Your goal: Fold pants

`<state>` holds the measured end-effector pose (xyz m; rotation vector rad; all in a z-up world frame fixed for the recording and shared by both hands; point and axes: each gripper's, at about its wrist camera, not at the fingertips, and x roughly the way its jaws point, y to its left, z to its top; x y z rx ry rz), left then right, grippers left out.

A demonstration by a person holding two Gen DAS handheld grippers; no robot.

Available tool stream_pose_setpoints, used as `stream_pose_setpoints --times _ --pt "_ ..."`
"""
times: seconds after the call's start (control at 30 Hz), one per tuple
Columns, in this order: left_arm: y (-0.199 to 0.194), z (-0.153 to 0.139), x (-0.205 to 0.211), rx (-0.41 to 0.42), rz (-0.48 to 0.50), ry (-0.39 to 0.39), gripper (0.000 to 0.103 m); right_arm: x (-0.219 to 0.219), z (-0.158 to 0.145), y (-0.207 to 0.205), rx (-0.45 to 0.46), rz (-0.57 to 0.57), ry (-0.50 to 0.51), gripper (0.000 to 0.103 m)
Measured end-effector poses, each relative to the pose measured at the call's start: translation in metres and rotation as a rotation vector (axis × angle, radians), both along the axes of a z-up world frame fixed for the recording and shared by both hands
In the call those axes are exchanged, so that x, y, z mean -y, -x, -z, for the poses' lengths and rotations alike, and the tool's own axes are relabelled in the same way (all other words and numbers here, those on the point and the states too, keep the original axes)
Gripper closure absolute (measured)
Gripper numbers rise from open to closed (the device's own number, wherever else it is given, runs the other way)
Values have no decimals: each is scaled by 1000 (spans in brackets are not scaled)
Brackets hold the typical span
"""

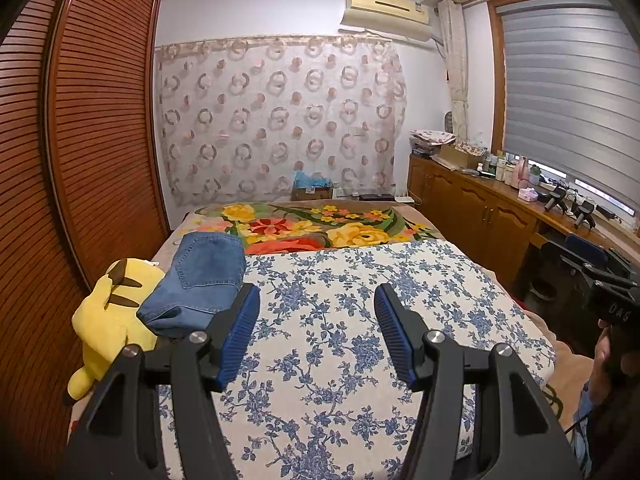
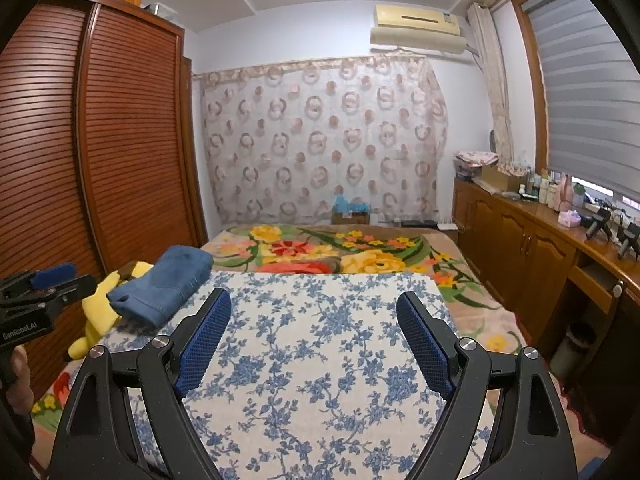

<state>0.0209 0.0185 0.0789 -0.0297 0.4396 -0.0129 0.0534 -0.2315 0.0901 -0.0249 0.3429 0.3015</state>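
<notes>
Home bedroom. Bed with blue-floral white quilt (image 1: pixel 360 320) fills the middle; louvered reddish wood wardrobe (image 1: pixel 100 120) left of the bed, low wooden cabinet run (image 2: pixel 520 248) with bottles under a grey-blinded window (image 1: pixel 572 92) right of it, cream wall air conditioner (image 2: pixel 416 28) above a ring-patterned curtain (image 1: pixel 280 120) behind it.

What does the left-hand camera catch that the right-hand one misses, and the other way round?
Only the left wrist view shows the back pocket on the folded jeans, and the right gripper at its right edge. Only the right wrist view shows the left gripper at its left edge, and a small bin below the desk. Both show each camera's own open blue-padded fingers above the blue floral sheet, the yellow plush toy beside the jeans, the wardrobe and the air conditioner.
</notes>
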Motion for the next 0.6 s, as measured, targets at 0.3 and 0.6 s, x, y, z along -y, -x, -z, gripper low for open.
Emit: stream_pose_setpoints --times 0.3,0.6 --pt "0 0 -1 -1 1 -1 44 0 2 1 -3 -2 1 16" --pt "0 1 -2 0 1 2 44 0 2 1 -2 -3 2 16"
